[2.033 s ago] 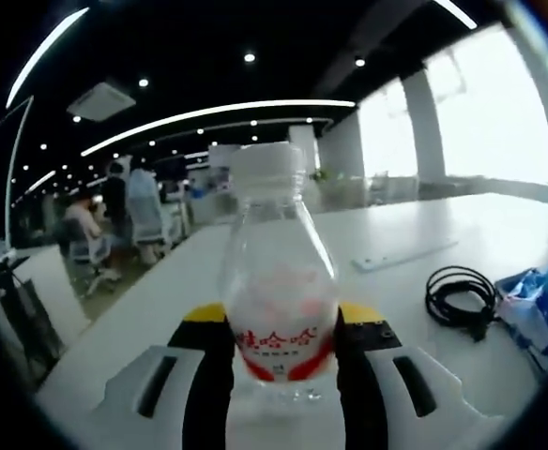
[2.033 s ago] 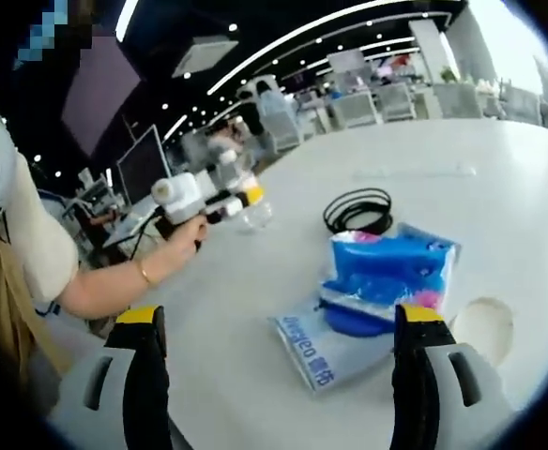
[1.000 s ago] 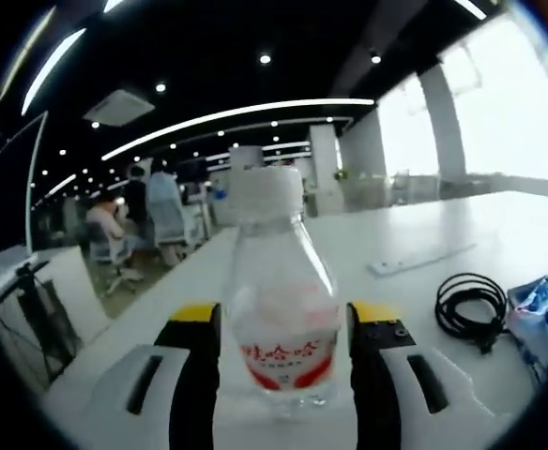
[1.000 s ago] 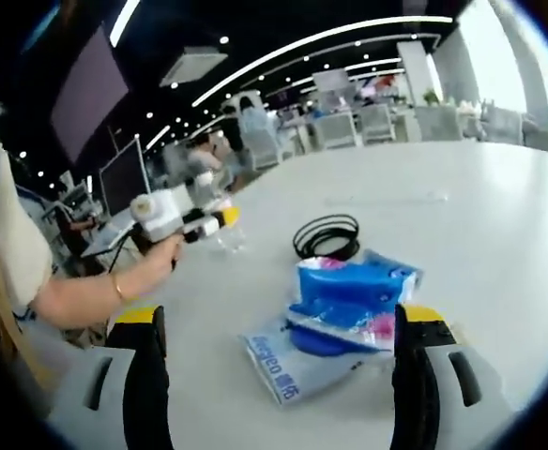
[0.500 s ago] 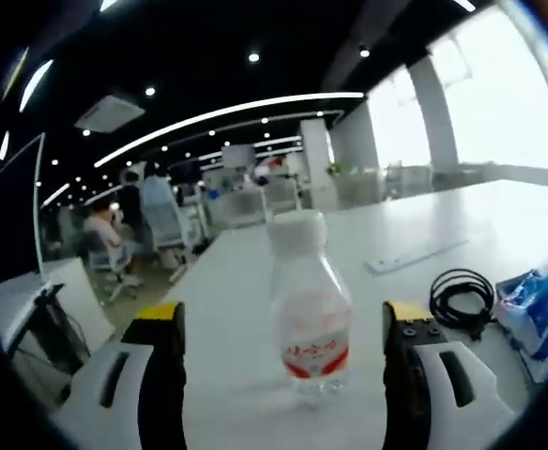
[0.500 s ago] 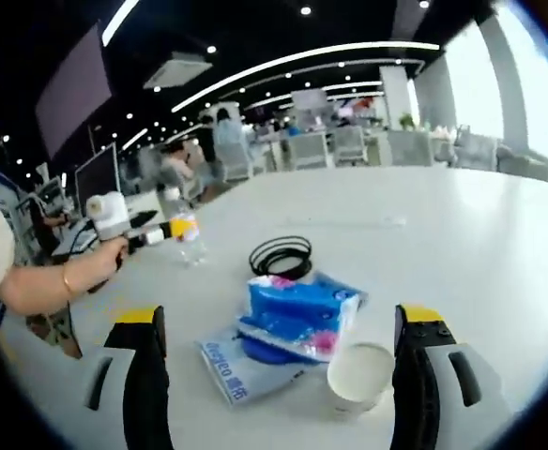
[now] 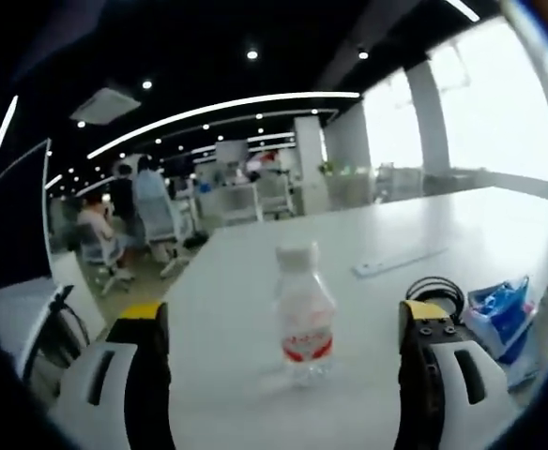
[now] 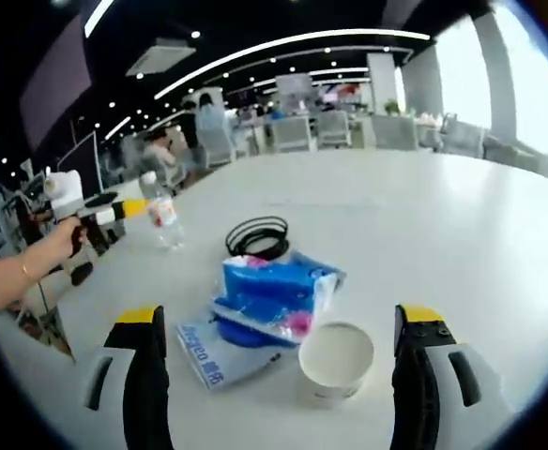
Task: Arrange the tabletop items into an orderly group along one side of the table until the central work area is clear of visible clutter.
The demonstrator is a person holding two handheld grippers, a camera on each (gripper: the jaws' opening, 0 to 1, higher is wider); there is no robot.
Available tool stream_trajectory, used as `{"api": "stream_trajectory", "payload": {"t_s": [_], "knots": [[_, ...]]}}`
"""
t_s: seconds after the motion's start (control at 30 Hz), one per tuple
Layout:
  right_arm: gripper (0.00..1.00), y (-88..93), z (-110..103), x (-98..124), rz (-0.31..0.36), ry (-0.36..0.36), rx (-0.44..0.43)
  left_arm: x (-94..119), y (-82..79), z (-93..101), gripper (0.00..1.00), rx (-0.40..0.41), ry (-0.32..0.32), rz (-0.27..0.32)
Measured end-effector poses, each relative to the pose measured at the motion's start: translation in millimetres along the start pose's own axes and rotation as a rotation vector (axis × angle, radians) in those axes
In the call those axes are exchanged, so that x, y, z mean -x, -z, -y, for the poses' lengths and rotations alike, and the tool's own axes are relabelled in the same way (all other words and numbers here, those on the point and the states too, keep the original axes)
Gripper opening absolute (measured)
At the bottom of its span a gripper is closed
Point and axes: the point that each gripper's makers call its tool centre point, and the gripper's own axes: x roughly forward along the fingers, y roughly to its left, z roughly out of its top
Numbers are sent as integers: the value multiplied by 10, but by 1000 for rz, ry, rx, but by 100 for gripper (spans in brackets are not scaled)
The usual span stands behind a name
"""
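Observation:
A clear water bottle with a red label and white cap stands upright on the white table. My left gripper is open, drawn back from the bottle, its jaws wide on either side with nothing between them. In the right gripper view the same bottle stands just ahead of the left gripper, which a hand holds. My right gripper is open and empty. Ahead of it sit a white paper cup, a blue tissue pack on a flat blue pouch, and a black cable coil.
The cable coil and blue pack lie right of the bottle in the left gripper view, with a flat white strip farther back. Office chairs and people are beyond the table's far left edge. Bare tabletop spreads to the right.
My left gripper opened, let go of the bottle and backed away, leaving it standing. The right gripper view drew back, bringing the paper cup into view.

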Motion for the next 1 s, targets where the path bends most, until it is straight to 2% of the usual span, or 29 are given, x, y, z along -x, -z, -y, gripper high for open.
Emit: {"api": "stream_trajectory", "payload": {"t_s": [0.07,0.13,0.23,0.3,0.37,0.43,0.6,0.73,0.83,0.9,1.0], "knots": [[100,51,53,-15,-7,22,4,62,-23,24,99,14,17,0],[100,158,88,-20,-57,31,-1,117,-40,43,99,20,26,0],[100,140,47,-25,-36,4,-46,205,-56,101,99,-10,55,-3],[99,118,52,-28,-25,13,-29,257,-74,132,99,-13,75,-5],[100,187,83,-42,-59,29,1,326,-107,155,99,-12,86,1],[100,255,46,-66,-82,4,-31,381,-138,174,99,-8,94,11],[99,288,42,-97,-89,15,-31,460,-154,197,99,-11,116,9],[88,335,122,-91,-108,59,-18,561,-222,207,99,10,132,26],[86,379,196,-92,-128,106,20,609,-243,228,99,-1,141,30],[82,440,206,-105,-150,111,30,632,-236,236,99,-1,146,24],[75,450,212,-114,-143,115,17,687,-225,252,99,6,153,21]]}}
